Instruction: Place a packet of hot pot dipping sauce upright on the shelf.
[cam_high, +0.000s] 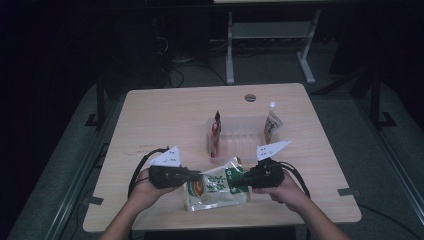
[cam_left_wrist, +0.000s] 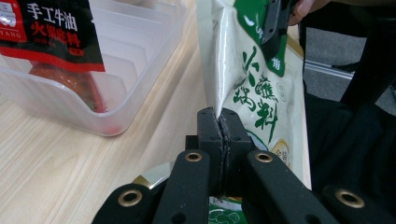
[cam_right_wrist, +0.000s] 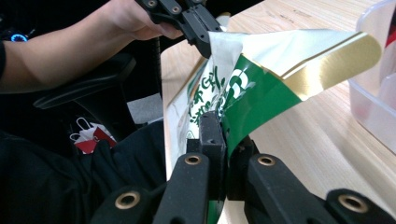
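Both grippers are clamped on the green-and-white pouch (cam_high: 216, 186) at the near edge of the table (cam_high: 165, 115), the left gripper (cam_high: 199, 176) pinching its left edge and the right gripper (cam_high: 244, 180) biting its green right edge. The left gripper view shows the jaws pressed tight on the pouch's seam, and the right gripper view shows the same on the green flap. Just beyond sits the clear plastic tray (cam_high: 240, 135), with a red sachet (cam_high: 215, 134) at its left end and a brown spouted sachet (cam_high: 272, 125) at its right.
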